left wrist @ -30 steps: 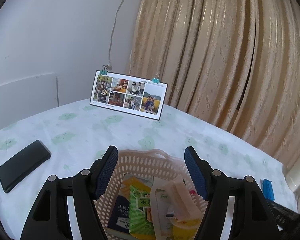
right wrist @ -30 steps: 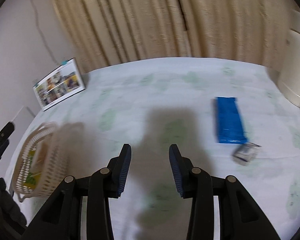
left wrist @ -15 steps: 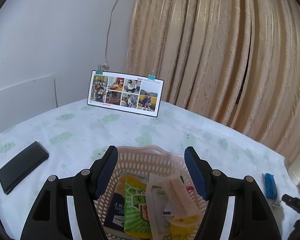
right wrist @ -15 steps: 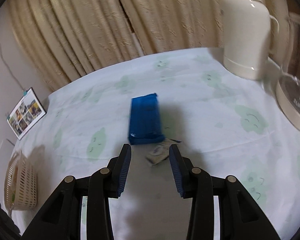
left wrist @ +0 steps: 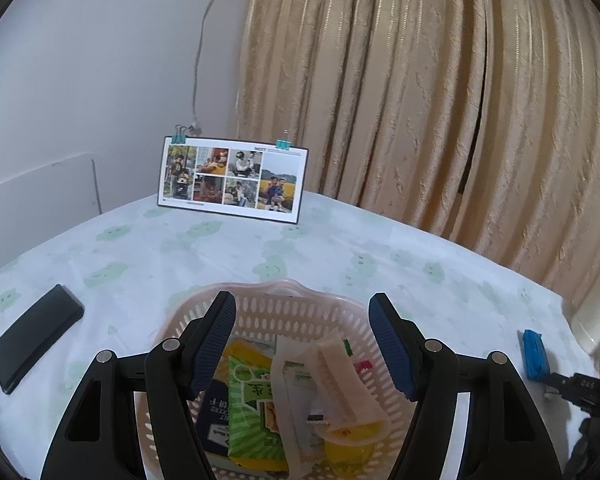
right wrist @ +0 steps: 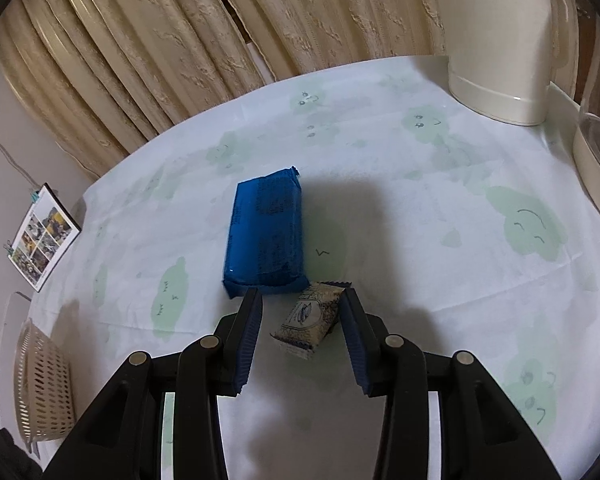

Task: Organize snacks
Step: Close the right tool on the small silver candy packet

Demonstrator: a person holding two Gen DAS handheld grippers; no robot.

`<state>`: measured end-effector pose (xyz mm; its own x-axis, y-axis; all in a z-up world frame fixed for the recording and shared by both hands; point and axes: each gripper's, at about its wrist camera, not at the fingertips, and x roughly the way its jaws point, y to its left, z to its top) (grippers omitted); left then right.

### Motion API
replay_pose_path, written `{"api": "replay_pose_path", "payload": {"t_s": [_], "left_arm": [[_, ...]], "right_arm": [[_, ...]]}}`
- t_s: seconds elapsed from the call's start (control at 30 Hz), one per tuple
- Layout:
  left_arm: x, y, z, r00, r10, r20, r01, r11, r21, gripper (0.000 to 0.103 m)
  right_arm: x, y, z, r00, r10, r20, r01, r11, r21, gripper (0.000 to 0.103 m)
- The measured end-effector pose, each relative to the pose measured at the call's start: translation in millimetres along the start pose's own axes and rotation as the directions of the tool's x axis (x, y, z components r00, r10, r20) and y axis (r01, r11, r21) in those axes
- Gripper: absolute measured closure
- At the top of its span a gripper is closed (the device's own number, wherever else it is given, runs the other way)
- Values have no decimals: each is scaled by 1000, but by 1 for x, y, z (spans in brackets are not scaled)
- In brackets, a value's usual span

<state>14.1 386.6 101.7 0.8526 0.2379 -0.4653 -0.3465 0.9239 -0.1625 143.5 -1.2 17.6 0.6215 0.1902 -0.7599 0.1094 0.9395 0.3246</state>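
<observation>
In the left wrist view, the left tool [left wrist: 302,340] hovers with its jaws spread wide and nothing between them, over the pink perforated basket [left wrist: 284,308], which sits at the 6 o'clock edge of the desk [left wrist: 204,256] and already holds several snack packets, a green one [left wrist: 256,412] among them. A dark phone [left wrist: 34,336] lies at 9 o'clock, a photo card [left wrist: 232,180] stands at 12 o'clock against the wall, and the blue packet [left wrist: 535,354] shows far off at 3 o'clock. In the right wrist view, the right tool [right wrist: 300,334] is open about halfway, its blue pads flanking a small patterned snack packet [right wrist: 310,322] that lies tilted on the cloth; whether either pad touches it I cannot tell, and nothing is gripped yet. The blue packet [right wrist: 266,238] sits at 11 o'clock, its near end just beside the left pad and the small wrapper. The likely trouble: since the little packet lies askew, closing may pinch only a corner so it twists out, or the left pad may snag the blue packet and drag it along. The basket [right wrist: 42,388] is well apart at 8 o'clock, so a weak hold could drop the snack on the way.
</observation>
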Motion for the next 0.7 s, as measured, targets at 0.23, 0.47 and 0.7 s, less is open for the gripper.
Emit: {"api": "replay_pose_path", "payload": {"t_s": [0.23, 0.47, 0.7], "left_arm": [[2, -5, -2, 1000, -21, -14, 21, 1000, 16, 33], [5, -16, -7, 999, -37, -32, 38, 998, 43, 33], [4, -49, -13, 994, -92, -53, 98, 987, 126, 33]], "right_arm": [[2, 5, -1, 999, -32, 5, 33, 998, -52, 65], [-2, 11, -11, 992, -126, 30, 130, 979, -160, 80], [-20, -15, -17, 997, -73, 33, 77, 990, -122, 81]]}}
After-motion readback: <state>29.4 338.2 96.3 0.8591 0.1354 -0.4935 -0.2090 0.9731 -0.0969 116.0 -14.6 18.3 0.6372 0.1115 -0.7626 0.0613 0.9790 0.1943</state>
